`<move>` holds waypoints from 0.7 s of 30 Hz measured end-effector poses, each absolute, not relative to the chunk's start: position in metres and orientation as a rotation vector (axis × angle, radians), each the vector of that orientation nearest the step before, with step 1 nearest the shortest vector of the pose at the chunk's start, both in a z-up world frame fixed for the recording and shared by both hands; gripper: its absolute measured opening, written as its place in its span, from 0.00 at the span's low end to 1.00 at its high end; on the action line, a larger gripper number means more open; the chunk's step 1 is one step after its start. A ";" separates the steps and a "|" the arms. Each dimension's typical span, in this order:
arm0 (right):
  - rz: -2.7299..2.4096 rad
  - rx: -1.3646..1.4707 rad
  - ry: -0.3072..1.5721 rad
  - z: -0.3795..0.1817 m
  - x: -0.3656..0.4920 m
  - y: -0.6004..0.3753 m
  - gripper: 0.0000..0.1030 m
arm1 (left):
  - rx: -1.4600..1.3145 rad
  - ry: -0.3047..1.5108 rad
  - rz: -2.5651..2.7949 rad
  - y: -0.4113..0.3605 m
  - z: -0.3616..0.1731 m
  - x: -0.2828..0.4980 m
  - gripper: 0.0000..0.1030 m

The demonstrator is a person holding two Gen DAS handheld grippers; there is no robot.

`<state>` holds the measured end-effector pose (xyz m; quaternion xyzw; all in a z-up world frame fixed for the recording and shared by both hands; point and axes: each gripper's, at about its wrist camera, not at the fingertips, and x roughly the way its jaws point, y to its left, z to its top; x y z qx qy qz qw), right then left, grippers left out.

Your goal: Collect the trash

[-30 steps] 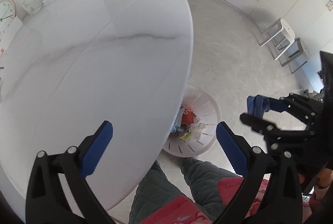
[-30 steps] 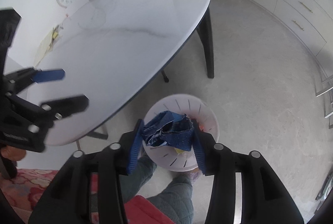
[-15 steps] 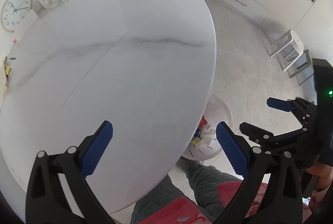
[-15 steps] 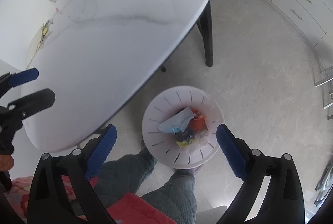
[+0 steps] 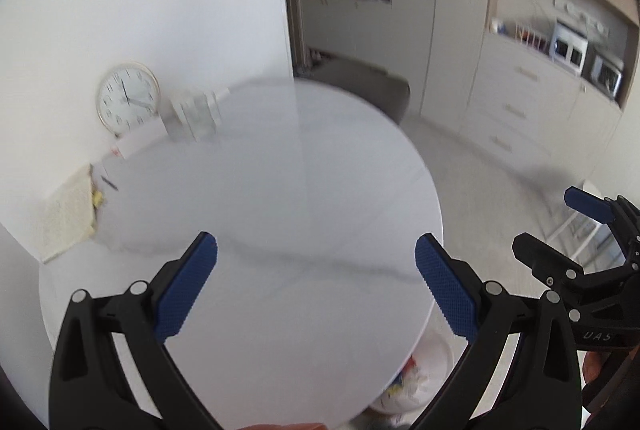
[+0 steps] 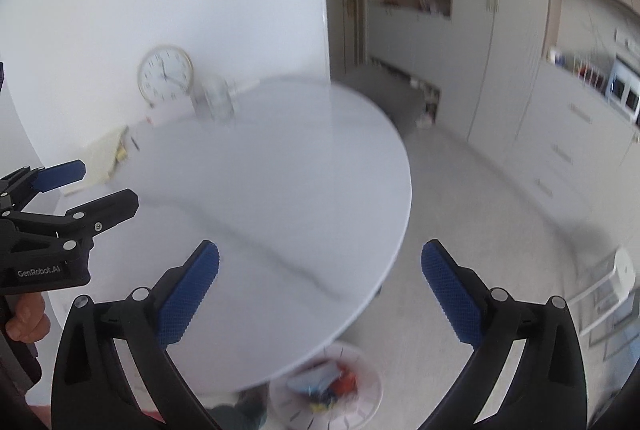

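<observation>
A white trash bin (image 6: pixel 362 356) stands on the floor under the table's near edge. Colourful trash (image 6: pixel 326 384) lies inside it, a pale blue piece on top. In the left wrist view only part of the bin (image 5: pixel 430 362) shows past the table rim. My right gripper (image 6: pixel 320 246) hangs high above the table edge; its jaws are opening wide, with nothing between them. It also shows at the right of the left wrist view (image 5: pixel 546 218). My left gripper (image 5: pixel 316 242) is open and empty over the white marble table (image 5: pixel 280 182), and is seen from the right (image 6: pixel 110 182).
Against the wall at the table's far side stand a round clock (image 5: pixel 126 100), a clear glass holder (image 5: pixel 196 114) and a cream notebook (image 5: pixel 68 218). A grey chair (image 6: pixel 384 94) stands behind the table. Cabinets (image 6: pixel 560 134) line the right wall, beside a white stool (image 6: pixel 616 278).
The right gripper let go of a crumpled blue wrapper over the bin and opened wide. Both grippers rose and tilted upward, so the bin slid to the bottom of each view.
</observation>
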<state>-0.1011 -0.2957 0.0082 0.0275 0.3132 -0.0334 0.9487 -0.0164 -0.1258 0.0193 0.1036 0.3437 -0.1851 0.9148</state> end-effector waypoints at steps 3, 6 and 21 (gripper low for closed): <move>-0.050 0.042 0.523 0.062 -0.093 -0.297 0.98 | 0.197 0.612 -0.363 -0.121 0.071 -0.009 0.92; -0.050 0.038 0.427 0.110 -0.092 -0.301 0.98 | 0.162 0.527 -0.313 -0.114 0.117 0.001 0.92; -0.046 0.084 0.415 0.123 -0.093 -0.299 0.98 | 0.053 0.550 -0.167 -0.098 0.119 0.000 0.92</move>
